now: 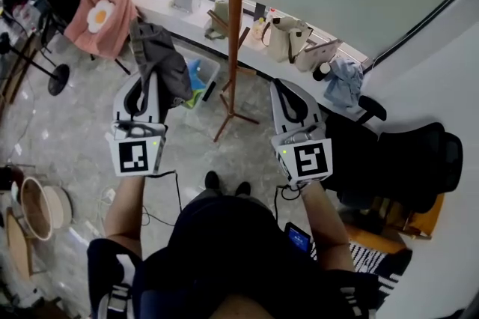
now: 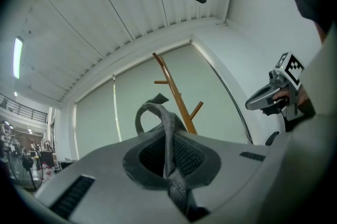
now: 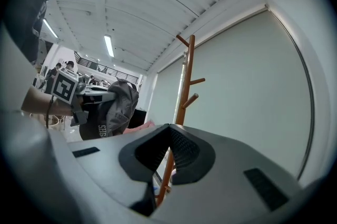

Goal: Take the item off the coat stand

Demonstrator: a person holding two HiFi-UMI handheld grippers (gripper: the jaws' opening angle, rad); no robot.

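Since the limp, light dark-grey fabric garment (image 1: 166,64) draped, left gripper (image 2: 167,139) pinched its strap loop, apart from the brown wooden coat stand (image 1: 235,25); right gripper (image 3: 167,131) closed, empty.

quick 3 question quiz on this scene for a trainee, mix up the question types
1. True or false: the grey garment hangs apart from the coat stand.
2. The left tongs are shut on: A) the grey garment B) a stand peg C) nothing.
3. Fill in: the right tongs hold ____.
Key: 1 true; 2 A; 3 nothing.
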